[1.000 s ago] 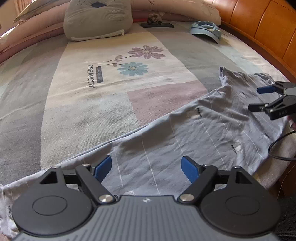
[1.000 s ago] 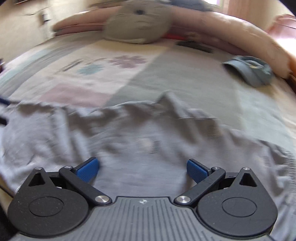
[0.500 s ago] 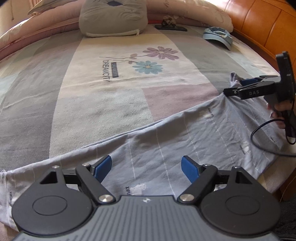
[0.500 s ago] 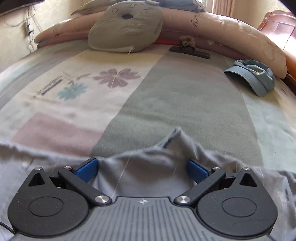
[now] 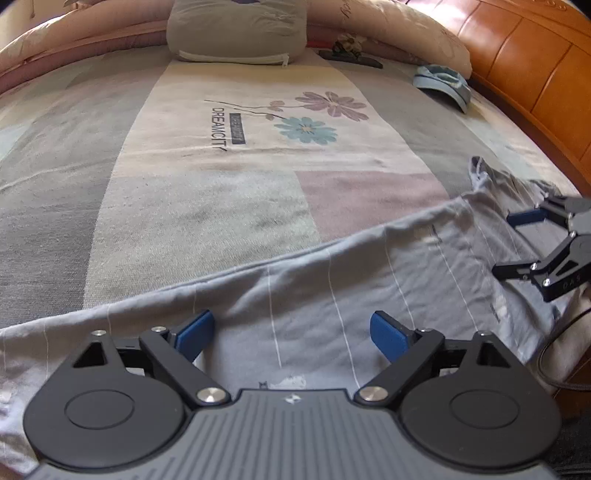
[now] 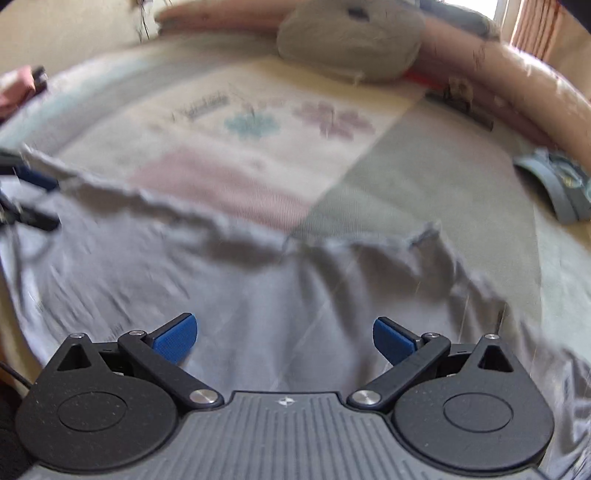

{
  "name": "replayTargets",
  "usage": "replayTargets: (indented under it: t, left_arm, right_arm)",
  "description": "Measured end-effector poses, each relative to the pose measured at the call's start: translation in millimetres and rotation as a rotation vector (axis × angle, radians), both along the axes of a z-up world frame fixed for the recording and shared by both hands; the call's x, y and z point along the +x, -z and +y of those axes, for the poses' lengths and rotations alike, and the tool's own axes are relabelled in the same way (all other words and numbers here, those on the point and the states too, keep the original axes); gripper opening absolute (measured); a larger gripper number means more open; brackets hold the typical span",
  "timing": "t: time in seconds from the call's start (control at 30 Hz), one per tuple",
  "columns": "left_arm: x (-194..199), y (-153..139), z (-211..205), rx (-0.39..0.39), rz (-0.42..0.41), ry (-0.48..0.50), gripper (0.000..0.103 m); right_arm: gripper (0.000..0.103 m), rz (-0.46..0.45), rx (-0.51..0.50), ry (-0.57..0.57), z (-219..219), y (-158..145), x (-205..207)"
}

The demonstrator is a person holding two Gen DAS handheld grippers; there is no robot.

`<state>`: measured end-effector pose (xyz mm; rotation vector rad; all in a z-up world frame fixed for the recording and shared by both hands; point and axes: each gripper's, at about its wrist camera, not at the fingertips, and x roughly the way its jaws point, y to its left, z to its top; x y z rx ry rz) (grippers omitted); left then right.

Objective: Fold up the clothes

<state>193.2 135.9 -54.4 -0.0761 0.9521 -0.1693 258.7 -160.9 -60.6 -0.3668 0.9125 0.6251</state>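
Observation:
A light grey-blue garment point(image 5: 332, 288) with thin white stripes lies spread along the near edge of the bed. My left gripper point(image 5: 291, 330) hovers over its lower part. Its jaws are opening; cloth lies under the gap and the blue pads point(image 5: 195, 332) press on nothing. At the far right of the left wrist view my right gripper point(image 5: 504, 243) stands open just above the garment's rumpled end. The right wrist view is blurred: the garment point(image 6: 221, 280) lies below the open right gripper point(image 6: 284, 336). The left gripper point(image 6: 53, 203) shows at the left edge.
The patchwork bedspread point(image 5: 221, 166) with printed flowers stretches beyond the garment. A grey pillow point(image 5: 236, 29) and a long bolster sit at the head. A blue cap point(image 5: 441, 83) lies at the back right, near the wooden bed frame point(image 5: 535, 74). A black cable point(image 5: 554, 369) hangs off the right edge.
The right gripper has come down from the garment's raised corner and now stands open lower at the right. That corner has dropped onto the bed. My left jaws have widened slightly.

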Motion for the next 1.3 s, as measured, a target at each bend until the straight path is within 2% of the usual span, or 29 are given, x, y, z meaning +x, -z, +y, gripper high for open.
replayTargets:
  t: [0.1,0.2,0.4,0.43,0.53,0.63,0.73,0.8,0.83,0.93,1.1,1.2,1.3]
  left_arm:
    - [8.2,0.6,2.1,-0.010,-0.007,-0.012,0.093]
    - [13.4,2.3,0.9,-0.008,-0.011,-0.018,0.096]
    - [5.7,-7.8,-7.2,0.050,-0.022,-0.009,0.096]
    - [1.2,-13.0,-7.9,0.056,-0.034,-0.003,0.096]
    - [-13.9,-21.3,-13.6,0.093,-0.074,0.052,0.096]
    - [-27.4,-15.6,-25.5,0.139,-0.102,0.122,0.096]
    - [-31.1,-2.7,-37.3,0.133,-0.083,0.158,0.096]
    - [-33.6,6.1,-39.4,0.121,-0.064,0.148,0.096]
    - [-38.3,8.1,-38.8,0.119,-0.079,0.139,0.096]
    - [-47.5,8.4,-38.0,0.135,-0.079,0.162,0.098]
    - [-44.5,-0.7,-35.2,0.125,-0.059,0.137,0.098]
    - [-34.4,-6.0,-41.3,0.095,-0.087,0.136,0.098]
    - [-30.9,-0.1,-48.6,0.097,-0.069,0.140,0.098]
  right_arm:
    - [0.103,-0.009,0.057,0.045,-4.6,5.1,7.4]
    - [0.103,-0.022,0.053,0.052,-1.4,5.6,10.7]
    - [0.103,-0.053,0.023,0.030,-0.4,1.3,6.0]
    - [0.103,-0.079,0.006,0.012,0.8,-3.9,-0.7]
    - [0.103,-0.169,0.002,-0.135,-1.3,-22.1,-27.3]
    - [0.103,-0.167,0.001,-0.238,-1.3,-21.3,-46.6]
    - [0.103,-0.140,0.005,-0.285,2.3,-9.5,-58.6]
    - [0.103,-0.126,0.018,-0.268,1.5,-1.2,-61.5]
    - [0.103,-0.115,0.040,-0.246,-3.4,0.8,-61.8]
    - [0.103,-0.075,0.089,-0.195,-20.7,5.5,-64.0]
    - [0.103,-0.078,0.061,-0.196,-33.1,1.3,-75.5]
    - [0.103,-0.105,0.083,-0.191,-30.1,-7.7,-73.7]
    - [0.103,-0.117,0.099,-0.173,-35.5,-9.9,-72.7]
